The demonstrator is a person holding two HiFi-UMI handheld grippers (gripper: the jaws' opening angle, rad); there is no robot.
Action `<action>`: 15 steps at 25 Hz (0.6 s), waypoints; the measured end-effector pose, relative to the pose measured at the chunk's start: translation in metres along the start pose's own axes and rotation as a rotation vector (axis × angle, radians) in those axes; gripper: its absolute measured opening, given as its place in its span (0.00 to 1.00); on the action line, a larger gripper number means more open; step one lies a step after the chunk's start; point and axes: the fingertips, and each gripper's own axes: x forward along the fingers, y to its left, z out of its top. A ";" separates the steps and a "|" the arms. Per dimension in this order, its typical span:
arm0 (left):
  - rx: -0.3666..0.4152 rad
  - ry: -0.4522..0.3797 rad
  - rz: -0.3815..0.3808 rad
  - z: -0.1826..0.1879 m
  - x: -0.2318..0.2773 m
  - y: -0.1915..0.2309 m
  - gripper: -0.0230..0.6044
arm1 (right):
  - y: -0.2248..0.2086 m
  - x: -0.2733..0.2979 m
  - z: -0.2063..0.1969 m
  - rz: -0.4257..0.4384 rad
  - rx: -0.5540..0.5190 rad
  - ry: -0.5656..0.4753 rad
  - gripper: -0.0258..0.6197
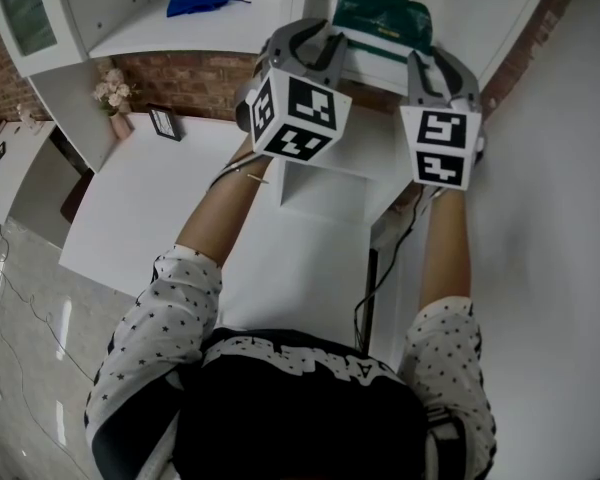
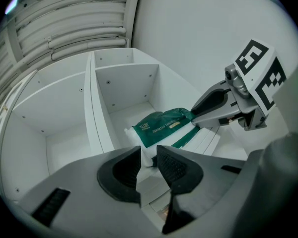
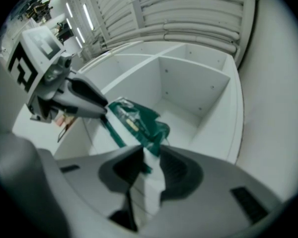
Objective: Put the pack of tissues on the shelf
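Both grippers are up at the shelf (image 2: 124, 83) now, with the pack of tissues (image 2: 164, 125) strung between them in the right-hand compartment, just beside the divider (image 2: 97, 108). The left gripper (image 2: 149, 155) has the pack's white near end filling the narrow gap between its jaws, so we read that as a pinch. The right gripper (image 3: 150, 157) is clamped on the other white end, with the green wrapper bunching up just beyond its pads.

From the head view the pack (image 1: 380, 13) sits at the front of that compartment, left gripper (image 1: 305, 43) and right gripper (image 1: 440, 63) on either side. We cannot tell whether its underside is bearing on the shelf floor yet, and that is the worry. If either side lets go while the pack hangs, the free end drops, the pack swings and it may slide out over the front lip.

The grips look shallow too; we see only the soft ends and film between the pads, not the body. The wrapper could stretch or slip, and a slow creep out of one pinch would tilt the pack against the divider.

Then there is the way out; if the pads cling to the film as the jaws part, pulling back drags the pack towards the edge. We judge it wants to go deeper in and flat down first; then both ends free together, straight back.
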 end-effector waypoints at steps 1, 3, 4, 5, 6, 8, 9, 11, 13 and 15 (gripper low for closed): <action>-0.004 -0.004 -0.001 -0.001 -0.002 -0.001 0.24 | 0.000 -0.001 0.000 -0.004 0.002 -0.004 0.22; -0.006 -0.009 -0.006 -0.002 -0.006 -0.004 0.24 | -0.001 -0.006 0.000 -0.012 0.017 -0.019 0.23; -0.006 -0.011 -0.008 -0.004 -0.008 -0.005 0.24 | -0.001 -0.008 0.000 -0.015 0.027 -0.029 0.23; -0.006 -0.012 -0.007 -0.005 -0.009 -0.007 0.24 | -0.001 -0.012 0.001 -0.016 0.040 -0.043 0.23; -0.008 -0.012 -0.006 -0.006 -0.010 -0.007 0.24 | -0.001 -0.015 0.004 -0.016 0.053 -0.059 0.23; -0.017 -0.011 -0.003 -0.008 -0.013 -0.007 0.24 | -0.001 -0.022 0.010 -0.017 0.075 -0.088 0.23; -0.025 -0.011 -0.004 -0.008 -0.015 -0.007 0.24 | 0.000 -0.026 0.013 -0.016 0.084 -0.099 0.23; -0.044 -0.014 -0.007 -0.008 -0.019 -0.006 0.24 | 0.001 -0.031 0.017 -0.010 0.106 -0.116 0.23; -0.068 -0.022 -0.013 -0.007 -0.025 -0.007 0.24 | 0.003 -0.037 0.017 -0.003 0.137 -0.129 0.23; -0.087 -0.036 -0.023 -0.004 -0.032 -0.009 0.24 | 0.006 -0.043 0.012 0.003 0.171 -0.134 0.19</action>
